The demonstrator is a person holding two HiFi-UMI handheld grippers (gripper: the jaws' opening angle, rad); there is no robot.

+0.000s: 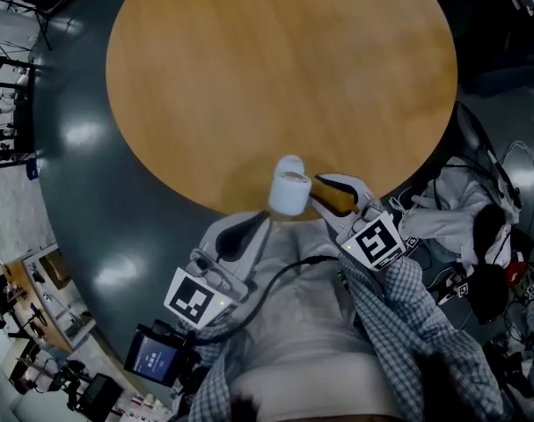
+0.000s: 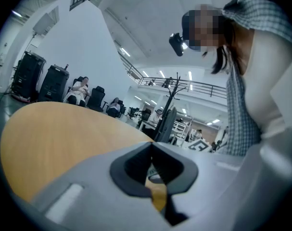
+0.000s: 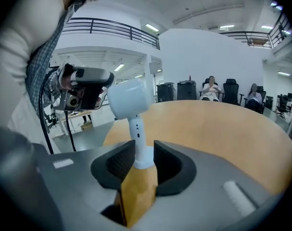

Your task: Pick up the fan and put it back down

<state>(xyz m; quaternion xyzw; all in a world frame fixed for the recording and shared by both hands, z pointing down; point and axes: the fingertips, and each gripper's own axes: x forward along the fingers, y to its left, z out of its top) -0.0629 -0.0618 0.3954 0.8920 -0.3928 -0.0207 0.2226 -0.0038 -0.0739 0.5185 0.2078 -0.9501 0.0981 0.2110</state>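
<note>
A small white hand-held fan (image 1: 288, 192) stands upright at the near edge of the round wooden table (image 1: 275, 69). My right gripper (image 1: 314, 192) reaches it from the right. In the right gripper view the fan (image 3: 131, 100) has its thin handle between the black pads, which press on both sides of it just above its base; my right gripper (image 3: 145, 150) is shut on it. My left gripper (image 1: 259, 225) sits just below the fan, off the table's rim, apart from it. In its own view my left gripper (image 2: 152, 150) has the pads meeting at the tips, with nothing between them.
Dark floor (image 1: 82, 148) surrounds the table. Bags, cables and gear (image 1: 486, 236) lie on the floor at the right. The person's body fills the bottom of the head view. A coat stand (image 2: 167, 109) and seated people (image 3: 212, 88) are far off.
</note>
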